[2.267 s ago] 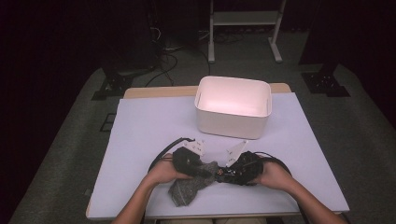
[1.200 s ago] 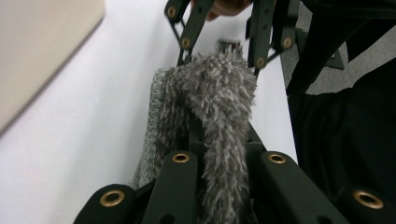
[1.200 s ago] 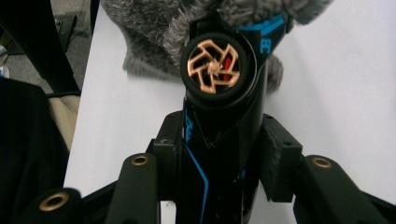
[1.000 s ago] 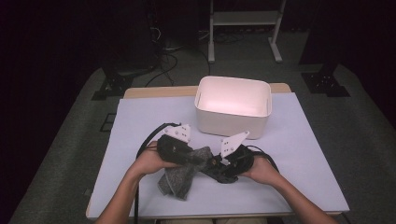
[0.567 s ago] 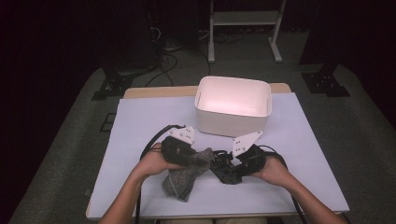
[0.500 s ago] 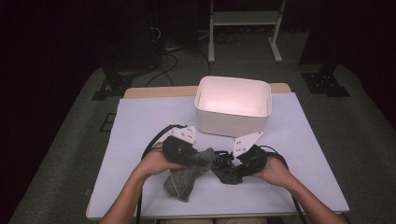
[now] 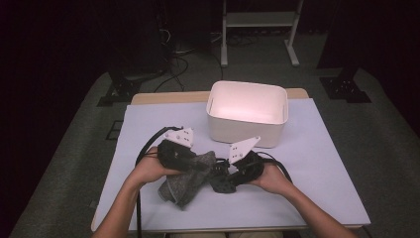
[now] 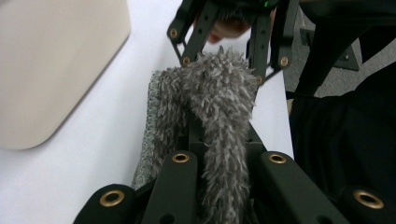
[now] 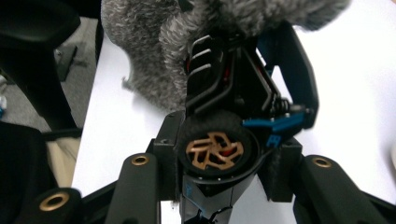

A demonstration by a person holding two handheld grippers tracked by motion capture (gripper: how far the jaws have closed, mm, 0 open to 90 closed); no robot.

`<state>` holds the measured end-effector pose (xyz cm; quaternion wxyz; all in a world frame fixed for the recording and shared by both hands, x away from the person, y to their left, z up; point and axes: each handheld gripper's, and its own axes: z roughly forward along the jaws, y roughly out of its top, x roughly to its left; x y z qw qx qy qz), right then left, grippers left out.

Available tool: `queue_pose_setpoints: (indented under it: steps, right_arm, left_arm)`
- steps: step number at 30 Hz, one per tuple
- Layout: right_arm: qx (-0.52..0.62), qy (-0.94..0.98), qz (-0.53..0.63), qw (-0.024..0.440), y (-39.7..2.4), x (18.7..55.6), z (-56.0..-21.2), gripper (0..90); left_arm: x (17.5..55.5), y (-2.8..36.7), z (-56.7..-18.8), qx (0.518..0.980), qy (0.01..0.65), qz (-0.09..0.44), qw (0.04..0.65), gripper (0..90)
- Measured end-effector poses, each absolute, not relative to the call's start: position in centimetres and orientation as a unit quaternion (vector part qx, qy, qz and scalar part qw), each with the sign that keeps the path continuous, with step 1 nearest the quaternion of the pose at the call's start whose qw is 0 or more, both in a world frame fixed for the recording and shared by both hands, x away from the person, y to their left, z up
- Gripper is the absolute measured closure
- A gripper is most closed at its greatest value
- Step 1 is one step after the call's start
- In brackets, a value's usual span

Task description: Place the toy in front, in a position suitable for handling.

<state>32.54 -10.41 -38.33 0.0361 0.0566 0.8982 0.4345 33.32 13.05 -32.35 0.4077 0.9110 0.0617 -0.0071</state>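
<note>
The left gripper was clamped on a grey fuzzy cloth above the table's near edge while the right gripper squeezed a black toy car. Rubbing too hard risked tugging the cloth free or twisting the car loose.

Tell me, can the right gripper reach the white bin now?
Probably yes: the white bin stands just beyond the right gripper with bare table between, but its jaws hold a toy car.
</note>
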Motion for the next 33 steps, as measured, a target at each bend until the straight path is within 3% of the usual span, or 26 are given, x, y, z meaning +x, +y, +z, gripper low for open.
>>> queue_pose_setpoints:
  steps: [8, 33]
  right_arm:
    - [0.048, 0.906, 0.419, 0.03, -10.3, 32.4, -37.9, 55.8]
    - [0.085, 0.913, 0.398, 0.037, -17.4, 30.9, -36.2, 56.6]
  left_arm:
    - [33.2, 12.8, -32.4, 0.905, 0.054, -0.017, 0.421, 82.0]
    - [33.5, 7.6, -34.7, 0.893, 0.021, -0.071, 0.445, 81.8]
